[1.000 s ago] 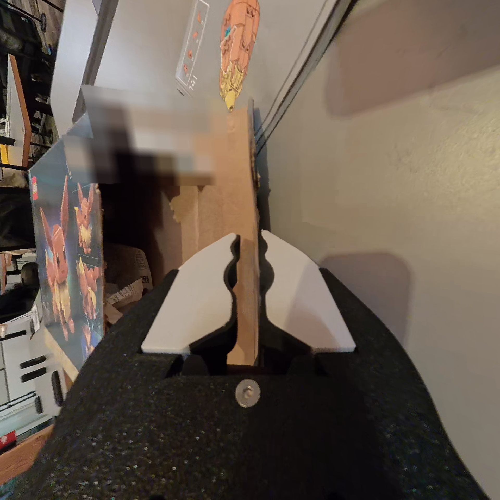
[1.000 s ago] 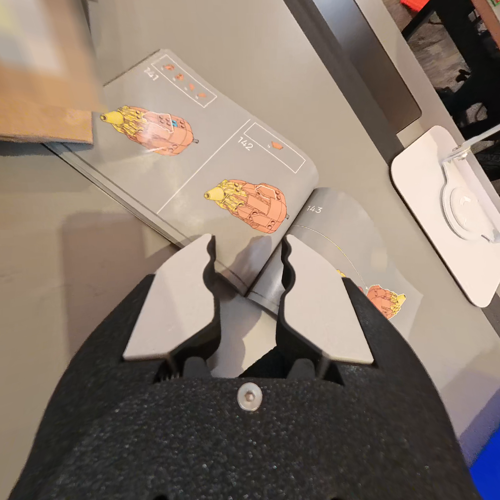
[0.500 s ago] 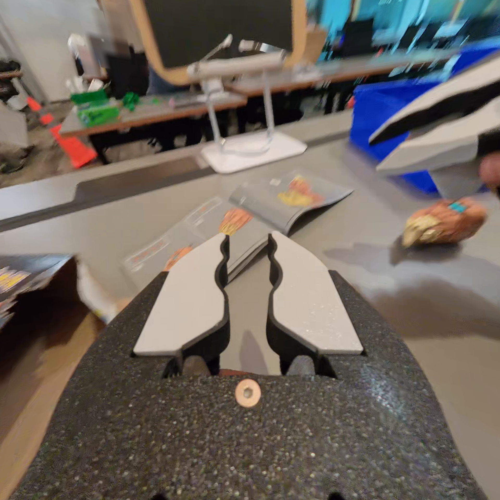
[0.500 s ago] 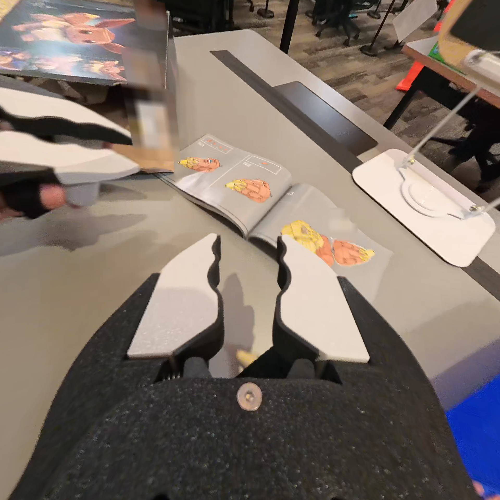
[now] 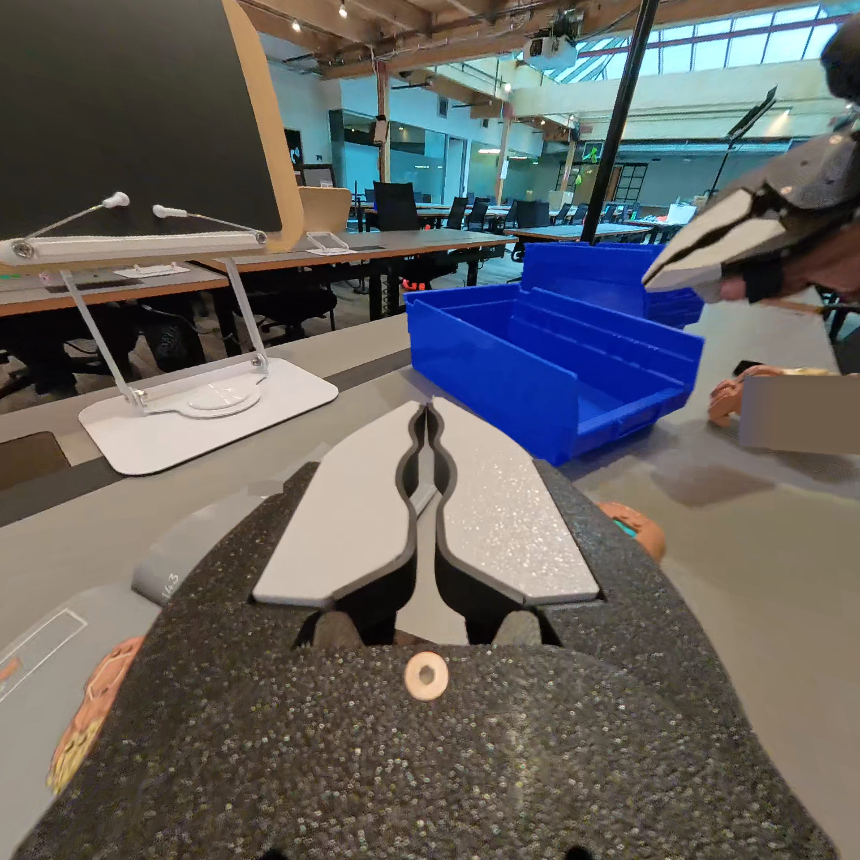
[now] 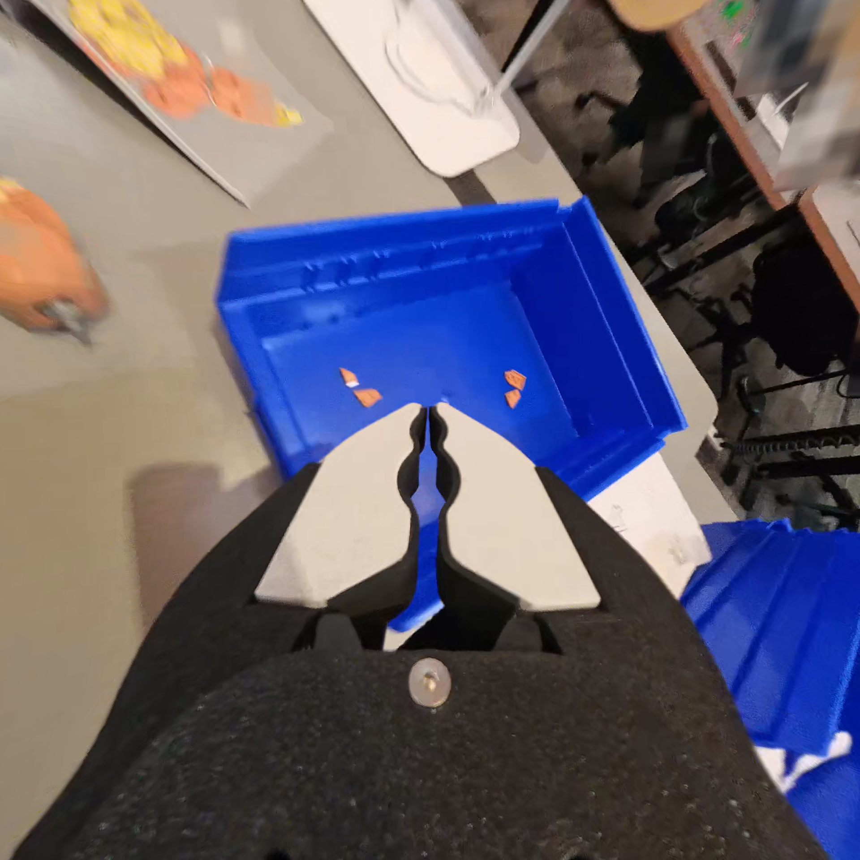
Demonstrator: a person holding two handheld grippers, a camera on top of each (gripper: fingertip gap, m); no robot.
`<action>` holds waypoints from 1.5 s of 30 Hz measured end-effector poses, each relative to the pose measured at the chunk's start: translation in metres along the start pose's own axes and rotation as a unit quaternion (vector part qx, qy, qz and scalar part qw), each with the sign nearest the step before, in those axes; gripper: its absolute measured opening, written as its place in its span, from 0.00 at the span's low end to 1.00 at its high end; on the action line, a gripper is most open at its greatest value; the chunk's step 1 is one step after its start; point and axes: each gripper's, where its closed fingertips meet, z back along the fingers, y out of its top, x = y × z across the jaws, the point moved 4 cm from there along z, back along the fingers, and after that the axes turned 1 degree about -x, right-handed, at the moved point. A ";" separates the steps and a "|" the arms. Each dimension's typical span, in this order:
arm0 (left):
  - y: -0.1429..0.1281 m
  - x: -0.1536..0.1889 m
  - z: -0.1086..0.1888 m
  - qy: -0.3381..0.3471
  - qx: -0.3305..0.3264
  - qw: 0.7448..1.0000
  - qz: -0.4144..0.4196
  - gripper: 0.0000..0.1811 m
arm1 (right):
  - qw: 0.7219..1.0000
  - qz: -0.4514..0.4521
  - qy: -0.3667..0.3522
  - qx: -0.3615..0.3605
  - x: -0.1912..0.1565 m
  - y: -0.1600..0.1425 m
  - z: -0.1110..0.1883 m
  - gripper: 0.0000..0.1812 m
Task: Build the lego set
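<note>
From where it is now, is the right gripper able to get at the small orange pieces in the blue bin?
Probably yes. The right gripper hangs over the open blue bin, nothing covering the orange pieces. Its jaws are shut, so they must open first.

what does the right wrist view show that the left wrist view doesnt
Only the right wrist view looks down into the blue plastic bin and shows four small orange lego pieces on its floor, under the shut right gripper.

Only the left wrist view shows the black panel propped on the stand, the open office behind, and its own shut left gripper.

Both share the bin, the white metal stand base, the open grey instruction booklet, the orange lego model and the grey table.
</note>
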 end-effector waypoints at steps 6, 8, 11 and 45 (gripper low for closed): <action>-0.031 -0.003 -0.008 -0.004 -0.008 1.000 -0.023 0.03 | 0.978 0.162 0.094 -0.090 0.034 -0.015 -0.073 0.12; -0.037 0.001 -0.004 -0.013 -0.015 0.999 -0.044 0.03 | 0.965 0.200 0.126 -0.108 0.039 -0.018 -0.095 0.13; -0.044 0.006 -0.003 -0.027 -0.028 0.998 -0.050 0.03 | 0.949 0.221 0.201 -0.102 0.033 -0.020 -0.114 0.14; -0.053 0.012 -0.003 -0.029 -0.068 0.995 -0.062 0.02 | 0.900 0.214 0.319 -0.205 -0.034 -0.048 -0.143 0.16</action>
